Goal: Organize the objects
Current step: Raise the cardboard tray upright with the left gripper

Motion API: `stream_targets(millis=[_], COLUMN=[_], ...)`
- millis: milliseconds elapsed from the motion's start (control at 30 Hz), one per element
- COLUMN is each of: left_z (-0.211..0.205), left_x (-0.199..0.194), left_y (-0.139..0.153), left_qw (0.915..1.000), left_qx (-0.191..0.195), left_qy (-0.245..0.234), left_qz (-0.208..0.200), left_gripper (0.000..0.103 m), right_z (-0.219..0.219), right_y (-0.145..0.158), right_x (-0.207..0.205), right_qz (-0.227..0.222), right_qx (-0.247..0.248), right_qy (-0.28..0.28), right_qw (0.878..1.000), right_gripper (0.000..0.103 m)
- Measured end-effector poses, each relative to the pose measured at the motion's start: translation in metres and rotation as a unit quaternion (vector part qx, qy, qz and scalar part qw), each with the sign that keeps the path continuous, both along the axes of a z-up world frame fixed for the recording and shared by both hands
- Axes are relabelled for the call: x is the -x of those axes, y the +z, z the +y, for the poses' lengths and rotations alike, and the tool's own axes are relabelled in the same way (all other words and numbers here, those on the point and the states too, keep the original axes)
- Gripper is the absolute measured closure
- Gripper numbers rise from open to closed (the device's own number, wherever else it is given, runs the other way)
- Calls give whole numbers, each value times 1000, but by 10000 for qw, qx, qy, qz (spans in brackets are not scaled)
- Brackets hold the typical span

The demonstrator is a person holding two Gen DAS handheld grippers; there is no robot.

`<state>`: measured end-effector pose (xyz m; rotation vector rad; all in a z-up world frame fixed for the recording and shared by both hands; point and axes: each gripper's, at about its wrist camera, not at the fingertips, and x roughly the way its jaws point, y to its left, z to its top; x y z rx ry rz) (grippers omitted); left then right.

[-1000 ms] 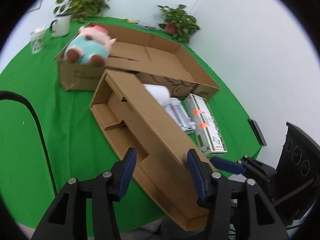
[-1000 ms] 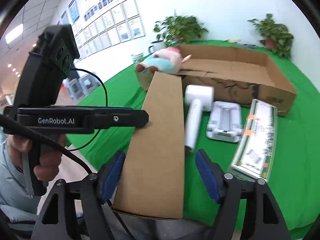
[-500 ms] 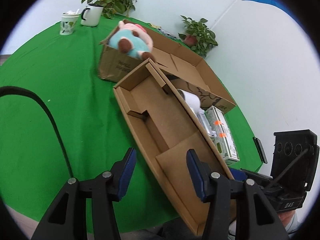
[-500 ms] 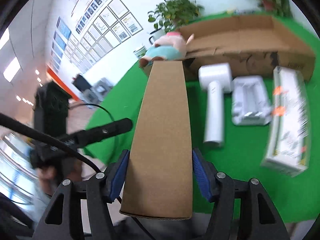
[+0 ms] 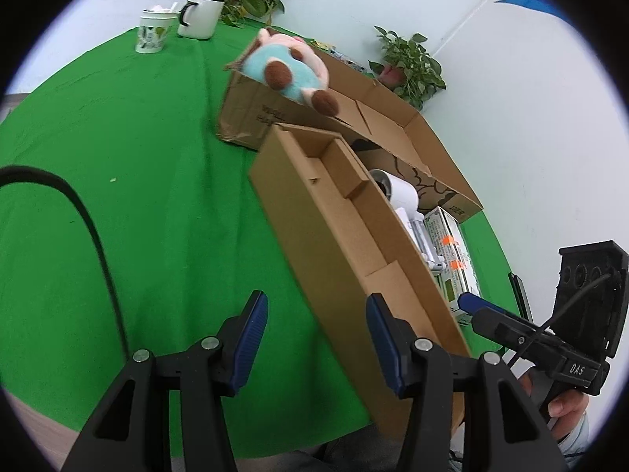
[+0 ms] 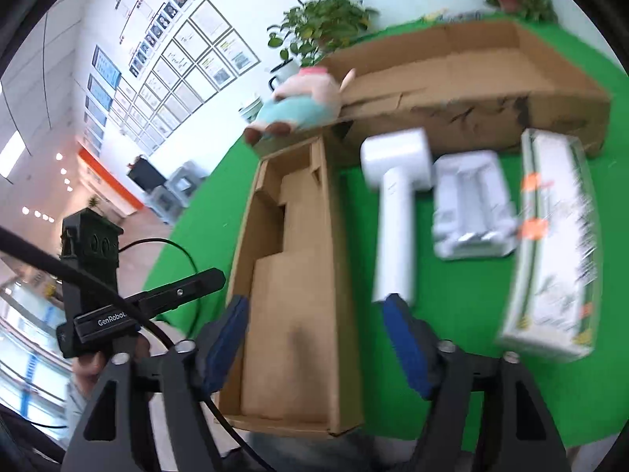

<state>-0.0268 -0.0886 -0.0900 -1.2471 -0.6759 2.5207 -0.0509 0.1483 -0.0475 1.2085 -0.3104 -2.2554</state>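
A long brown cardboard tray box (image 6: 298, 275) with folded inserts lies open side up on the green table, its near end over the front edge. My right gripper (image 6: 314, 338) straddles that near end; its jaws are opening and the right pad stands clear of the box wall. In the left wrist view my left gripper (image 5: 314, 334) is open, with the box's (image 5: 346, 236) left side wall between its fingers and untouched. A white handheld device (image 6: 393, 212), a white moulded insert (image 6: 471, 212) and a green-and-white printed carton (image 6: 554, 244) lie to the box's right.
A wide shallow cardboard carton (image 5: 385, 129) sits behind, with a pink and teal plush toy (image 5: 287, 67) on its left corner. A white mug (image 5: 198, 15), a patterned cup (image 5: 153, 33) and potted plants (image 5: 409, 67) stand at the back. A black cable (image 5: 90, 244) hangs at left.
The long box has turned from standing on its side to lying open side up. My right jaws, shut on it half a second ago, have spread off it. Both views have rolled.
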Motion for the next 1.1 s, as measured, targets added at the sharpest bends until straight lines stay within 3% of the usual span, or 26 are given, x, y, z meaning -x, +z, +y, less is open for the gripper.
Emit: stream_targets(millis=[100, 233, 300, 367, 467, 533, 633, 733, 867, 967, 1100], left_z=[11, 18, 18, 16, 9, 4, 1, 1, 5, 6, 11], left_x=[9, 12, 10, 8, 6, 6, 12, 20, 25, 20, 14], left_y=[6, 6, 5, 4, 6, 7, 9, 8, 5, 3, 4], left_qw=[9999, 9996, 9993, 9986, 9987, 9986, 9983, 9977, 9956, 9946, 9936], left_qx=[49, 230, 334, 500, 503, 521, 585, 676, 930, 1034, 1123], left_qy=[-134, -186, -163, -156, -81, -39, -55, -88, -34, 11, 64], left_qz=[69, 7, 0, -13, -10, -2, 30, -49, -63, -36, -53], left_gripper=[52, 52, 52, 53, 53, 53, 53, 63, 81, 86, 87], right_z=[-7, -24, -37, -54, -66, -66, -62, -71, -81, -82, -90], right_y=[2, -6, -12, -14, -8, -3, -5, -1, -8, -12, -14], right_x=[3, -1, -12, -29, -37, -32, -13, -11, 2, 6, 8], right_qz=[88, 277, 333, 406, 431, 631, 386, 559, 343, 369, 435], right_qx=[-280, -872, -1067, -1074, -676, -920, -872, -1146, -1274, -1265, -1306], right_qy=[39, 284, 386, 710, 1167, 869, 572, 477, 276, 162, 195], right_qw=[9996, 9954, 9930, 9908, 9899, 9900, 9938, 9907, 9909, 9911, 9903], right_gripper=[33, 59, 65, 65, 68, 65, 57, 56, 56, 57, 69])
